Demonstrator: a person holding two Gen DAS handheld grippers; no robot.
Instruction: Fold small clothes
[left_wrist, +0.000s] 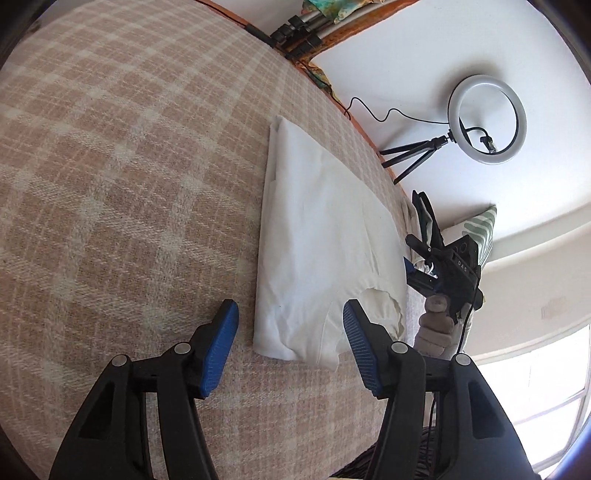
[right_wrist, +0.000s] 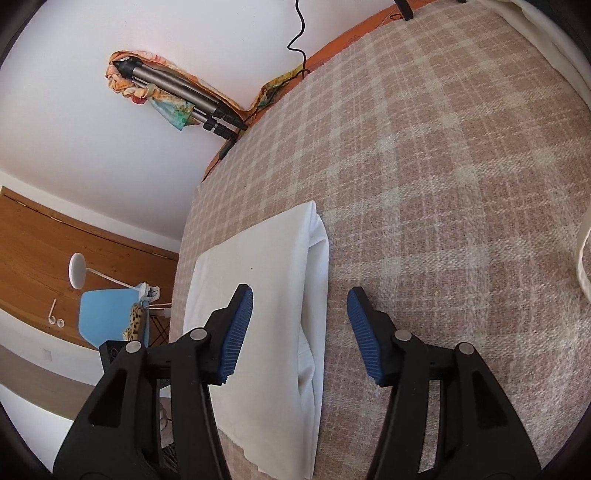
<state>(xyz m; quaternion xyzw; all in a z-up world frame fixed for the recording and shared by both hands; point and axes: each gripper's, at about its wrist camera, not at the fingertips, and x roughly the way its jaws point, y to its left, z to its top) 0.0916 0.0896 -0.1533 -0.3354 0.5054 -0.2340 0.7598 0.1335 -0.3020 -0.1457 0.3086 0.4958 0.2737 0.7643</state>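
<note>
While folded white garment (left_wrist: 325, 236) lies flat on checked blanket (left_wrist: 129, 166); left tongs (left_wrist: 290, 347) wide, empty; right tongs (right_wrist: 300, 336) likewise

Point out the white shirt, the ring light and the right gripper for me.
white shirt (left_wrist: 317, 229), left wrist view, on its flat middle panel.
ring light (left_wrist: 456, 98), left wrist view, on its white ring.
right gripper (right_wrist: 300, 336), right wrist view, midway between its fingertips.

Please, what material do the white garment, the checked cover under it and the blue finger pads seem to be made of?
White garment: probably thin cotton knit, matte; it creases softly and lies flat when folded.
Checked cover: a coarse woven fabric, perhaps wool or a blend; the threads show and the surface looks slightly fuzzy.
Blue finger pads: likely rubber or moulded plastic, matte, with fine ribs across the face.
</note>
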